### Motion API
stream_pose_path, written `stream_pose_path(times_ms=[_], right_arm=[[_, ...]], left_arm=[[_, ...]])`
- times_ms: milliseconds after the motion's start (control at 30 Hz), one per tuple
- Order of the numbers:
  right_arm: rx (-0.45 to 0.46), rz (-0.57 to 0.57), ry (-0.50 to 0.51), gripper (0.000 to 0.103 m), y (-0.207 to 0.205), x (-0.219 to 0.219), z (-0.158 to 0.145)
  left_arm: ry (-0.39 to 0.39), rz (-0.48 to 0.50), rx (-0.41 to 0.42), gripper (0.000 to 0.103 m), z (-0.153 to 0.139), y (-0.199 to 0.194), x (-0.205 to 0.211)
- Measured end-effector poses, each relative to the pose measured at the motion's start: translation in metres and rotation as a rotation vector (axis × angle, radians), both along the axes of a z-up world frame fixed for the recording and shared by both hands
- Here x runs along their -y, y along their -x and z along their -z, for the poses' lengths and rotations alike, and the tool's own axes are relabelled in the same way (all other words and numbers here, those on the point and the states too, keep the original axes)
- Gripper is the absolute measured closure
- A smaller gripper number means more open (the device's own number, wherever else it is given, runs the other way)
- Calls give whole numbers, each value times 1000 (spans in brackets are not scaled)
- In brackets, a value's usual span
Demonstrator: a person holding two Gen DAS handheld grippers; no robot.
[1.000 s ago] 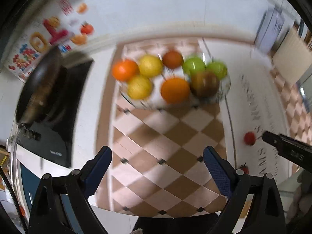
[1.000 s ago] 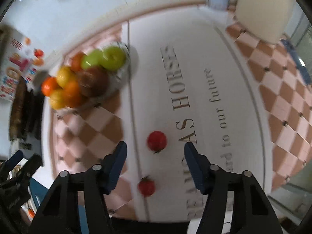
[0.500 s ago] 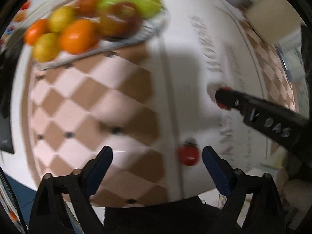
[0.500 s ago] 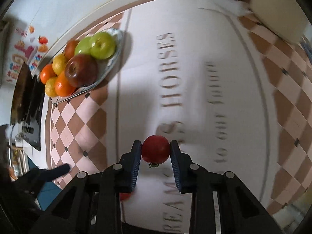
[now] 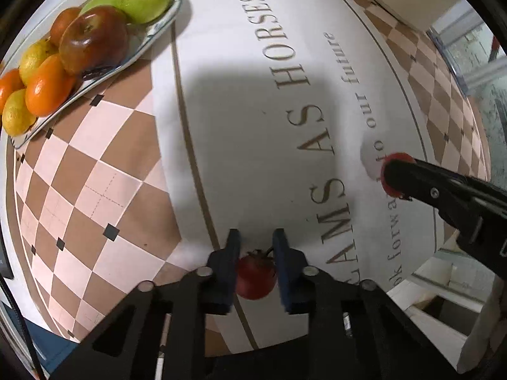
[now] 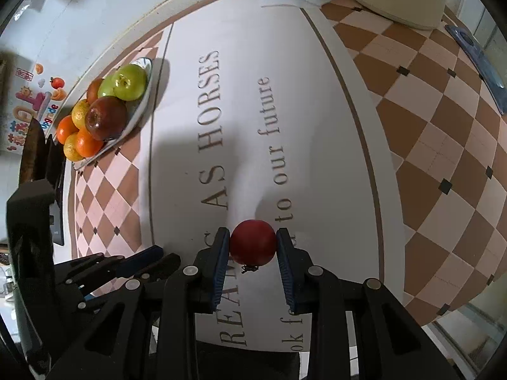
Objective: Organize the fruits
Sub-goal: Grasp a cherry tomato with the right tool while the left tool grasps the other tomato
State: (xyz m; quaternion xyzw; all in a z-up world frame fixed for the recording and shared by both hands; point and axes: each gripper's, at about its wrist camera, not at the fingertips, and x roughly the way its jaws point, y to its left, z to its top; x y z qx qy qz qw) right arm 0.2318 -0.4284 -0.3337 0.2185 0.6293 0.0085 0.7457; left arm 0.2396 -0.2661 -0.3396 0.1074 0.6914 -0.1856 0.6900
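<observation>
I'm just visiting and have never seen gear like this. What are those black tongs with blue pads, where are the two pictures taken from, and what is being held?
There is no robot here: a person holds a pair of hand tongs in each hand, and each pair carries a wide-angle camera looking along its fingers. One picture comes from the left tongs, the other from the right tongs. Each pair is shut on a small red tomato: the left tomato and the right tomato. Below is a tablecloth with printed words and checks. A plate of apples, oranges and lemons stands farther off.
</observation>
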Motion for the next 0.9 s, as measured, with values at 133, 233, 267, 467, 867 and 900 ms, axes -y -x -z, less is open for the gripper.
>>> stream_pose_path(times_ms=[133, 233, 267, 467, 867, 900], right_arm=[[35, -17, -11, 71, -11, -5, -9], [52, -30, -24, 71, -19, -8, -15], [57, -32, -30, 71, -22, -10, -16], [60, -57, -51, 71, -31, -19, -18], [41, -49, -36, 71, -31, -14, -14], [40, -46, -36, 71, -31, -14, -13]], left_arm=[[27, -63, 13, 90, -11, -8, -17], [55, -137, 36, 90, -28, -17, -39], [59, -151, 40, 90, -30, -18, -44], [116, -217, -18, 88, -38, -29, -72], [91, -73, -183, 68, -10, -19, -25], [79, -61, -182, 68, -7, -17, -22]])
